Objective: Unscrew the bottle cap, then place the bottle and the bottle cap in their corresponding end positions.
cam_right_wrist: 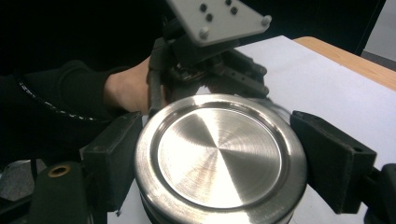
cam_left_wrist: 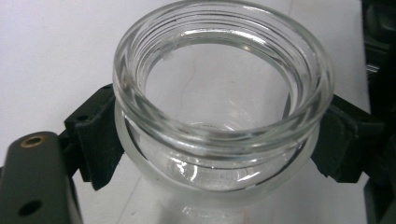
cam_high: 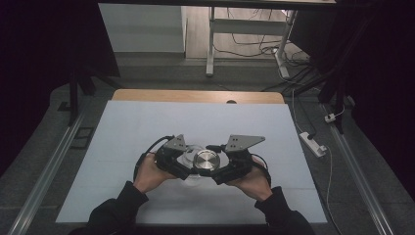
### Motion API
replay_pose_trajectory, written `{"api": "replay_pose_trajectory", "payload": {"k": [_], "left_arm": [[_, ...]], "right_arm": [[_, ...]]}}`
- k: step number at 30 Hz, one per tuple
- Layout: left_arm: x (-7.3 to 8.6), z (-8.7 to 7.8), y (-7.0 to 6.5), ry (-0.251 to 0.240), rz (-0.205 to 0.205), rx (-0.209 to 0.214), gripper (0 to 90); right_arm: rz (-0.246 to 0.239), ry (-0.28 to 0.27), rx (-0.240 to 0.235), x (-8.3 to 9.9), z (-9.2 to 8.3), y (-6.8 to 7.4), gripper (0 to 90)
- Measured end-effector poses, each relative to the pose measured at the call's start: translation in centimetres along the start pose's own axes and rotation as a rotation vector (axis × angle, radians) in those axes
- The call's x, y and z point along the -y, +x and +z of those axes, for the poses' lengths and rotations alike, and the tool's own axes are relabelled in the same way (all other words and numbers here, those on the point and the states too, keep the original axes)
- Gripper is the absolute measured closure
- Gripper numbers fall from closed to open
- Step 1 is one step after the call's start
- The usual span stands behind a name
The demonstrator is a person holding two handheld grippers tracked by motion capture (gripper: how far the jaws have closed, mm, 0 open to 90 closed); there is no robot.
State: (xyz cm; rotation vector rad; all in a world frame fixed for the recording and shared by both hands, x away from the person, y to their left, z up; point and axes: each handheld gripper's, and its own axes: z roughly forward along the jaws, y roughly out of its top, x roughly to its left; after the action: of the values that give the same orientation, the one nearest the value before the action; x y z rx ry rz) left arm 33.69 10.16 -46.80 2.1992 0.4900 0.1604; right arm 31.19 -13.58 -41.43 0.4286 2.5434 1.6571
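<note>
Jar: clear glass jar [cam_left_wrist: 219,116], wide threaded mouth open, thick rim, empty as far as the glass shows.
Lid: round brushed-metal lid [cam_right_wrist: 219,156] with a raised rim and shiny radial sheen.
Place: both at mid-bench over the white sheet [cam_high: 147,127], lid [cam_high: 206,160] just beside the jar [cam_high: 188,157], between the two grippers.
Left gripper: left gripper [cam_left_wrist: 219,140] jaws clamped on the jar's neck under the rim.
Right gripper: right gripper [cam_right_wrist: 219,163] jaws pressed against the lid's opposite edges.
Hard to make out: in the high view the jar is mostly covered by lid and grippers; its base is cut off in the left gripper view; whether lid and jar touch cannot be told.
</note>
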Motion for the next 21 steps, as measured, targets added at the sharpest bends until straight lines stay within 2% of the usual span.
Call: {"api": "replay_pose_trajectory", "payload": {"k": [2,5,6,21], "left_arm": [[0.0,-0.1,0.3,-0.014,-0.012,-0.014,15.6],[-0.1,-0.3,0.6,-0.011,-0.007,-0.027,15.6],[-0.1,-0.4,0.9,-0.020,-0.019,-0.036,15.6],[-0.3,-0.5,3.1,-0.043,-0.054,-0.081,15.6]], "right_arm": [[-0.001,0.002,-0.003,0.2,0.0,0.2,19.6],[-0.001,0.008,-0.001,0.3,0.1,0.4,19.6],[-0.005,0.009,-0.002,0.4,0.2,0.6,19.6],[-0.011,0.029,-0.007,1.6,0.9,1.6,19.6]]}}
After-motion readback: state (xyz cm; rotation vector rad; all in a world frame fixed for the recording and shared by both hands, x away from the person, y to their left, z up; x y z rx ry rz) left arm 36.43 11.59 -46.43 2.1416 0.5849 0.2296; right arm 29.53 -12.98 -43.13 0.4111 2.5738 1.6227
